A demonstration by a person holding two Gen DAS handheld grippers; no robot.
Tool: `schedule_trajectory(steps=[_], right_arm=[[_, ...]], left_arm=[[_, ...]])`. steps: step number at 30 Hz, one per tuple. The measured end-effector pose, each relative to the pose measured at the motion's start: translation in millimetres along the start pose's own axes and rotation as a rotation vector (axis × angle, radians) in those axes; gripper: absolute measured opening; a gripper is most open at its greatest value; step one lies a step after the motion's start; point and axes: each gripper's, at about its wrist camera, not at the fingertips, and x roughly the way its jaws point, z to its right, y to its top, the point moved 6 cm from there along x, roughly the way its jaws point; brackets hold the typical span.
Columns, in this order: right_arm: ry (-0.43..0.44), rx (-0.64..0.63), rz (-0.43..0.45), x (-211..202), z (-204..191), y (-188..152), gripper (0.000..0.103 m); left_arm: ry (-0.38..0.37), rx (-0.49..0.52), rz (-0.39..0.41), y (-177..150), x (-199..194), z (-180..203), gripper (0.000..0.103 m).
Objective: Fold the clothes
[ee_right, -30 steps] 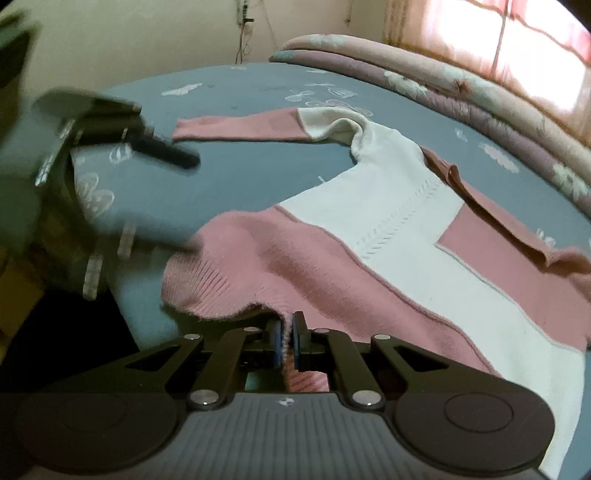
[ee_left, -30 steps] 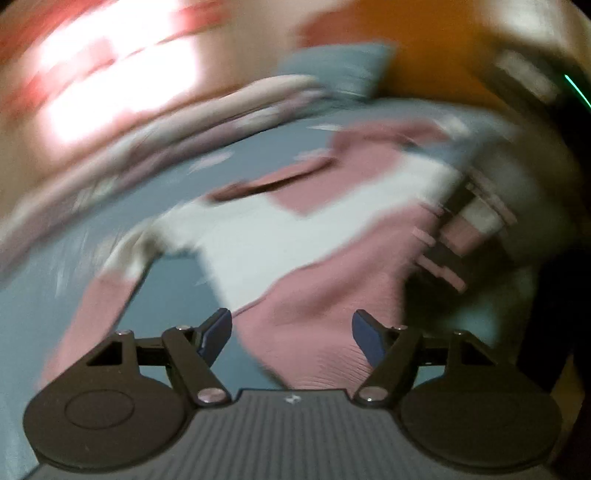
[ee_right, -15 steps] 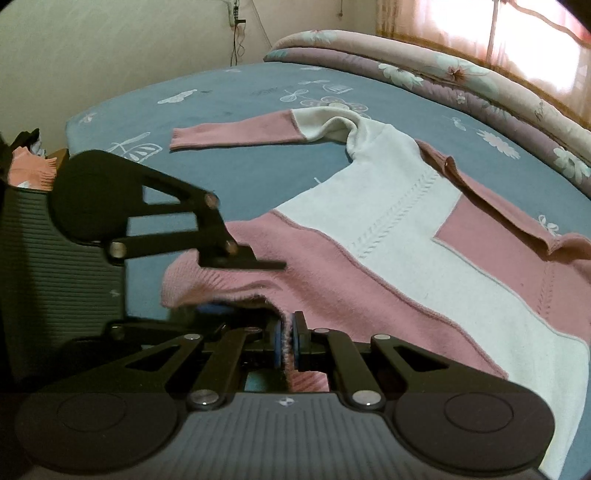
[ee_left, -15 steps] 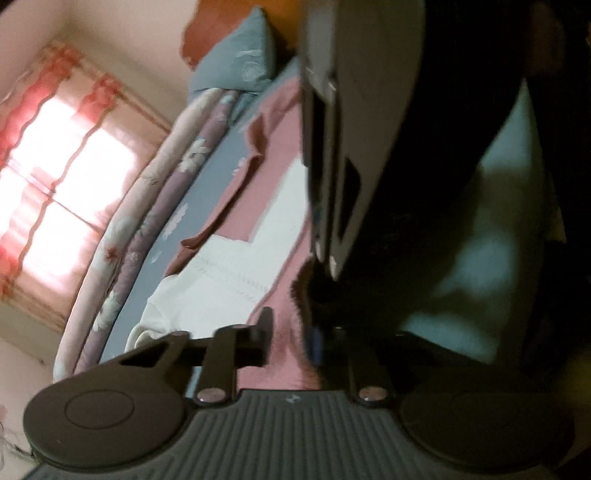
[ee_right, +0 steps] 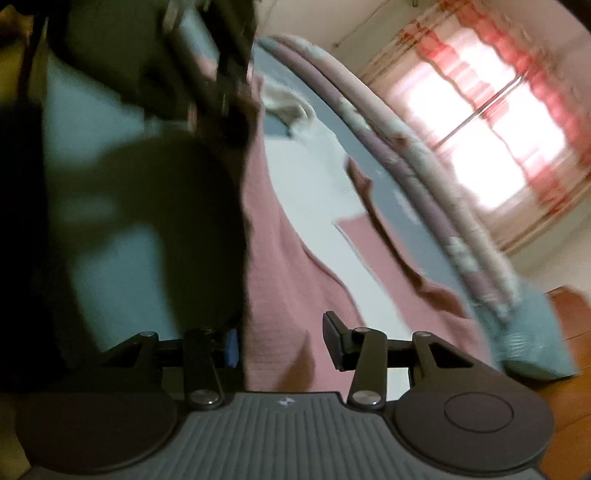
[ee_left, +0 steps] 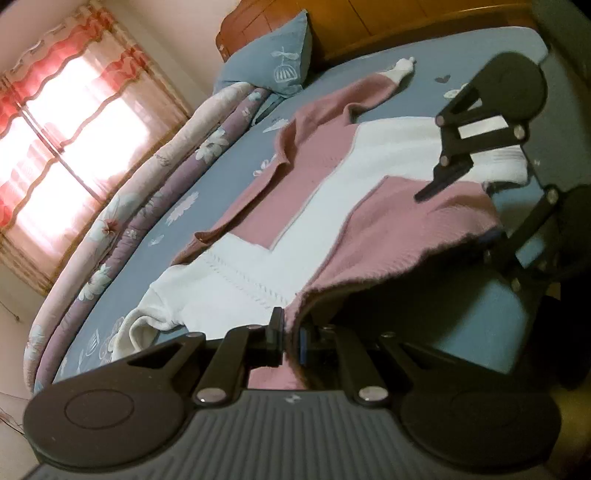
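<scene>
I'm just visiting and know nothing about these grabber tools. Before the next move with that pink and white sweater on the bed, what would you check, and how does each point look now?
1. Left gripper shut on the hem of the pink and white knitted sweater: ok.
2. Right gripper clear of the fabric: not ok, its jaws are opening and pink knit lies between them.
3. Far sleeve lying flat on the blue bedsheet: ok.
4. Near sleeve position: cannot tell.
5. Right view sharp: not ok, blurred.

Soft knit on printed cotton

The sweater is fuzzy ribbed knit; the bed sheet smooth matt cloth; the headboard glossy wood; the fingers matt plastic.
</scene>
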Motion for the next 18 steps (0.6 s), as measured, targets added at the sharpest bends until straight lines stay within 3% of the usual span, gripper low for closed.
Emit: schedule_trajectory(steps=[9, 18], right_arm=[[-0.118, -0.022, -0.114, 0.6, 22.7, -43.9, 0.050], [-0.135, -0.009, -0.170, 2.3, 29.2, -62.2, 0.053]], left_arm=[[-0.001, -0.012, -0.003, 1.8, 2.3, -3.0, 0.009], [0.006, -0.021, -0.001, 2.5, 4.0, -8.2, 0.013]])
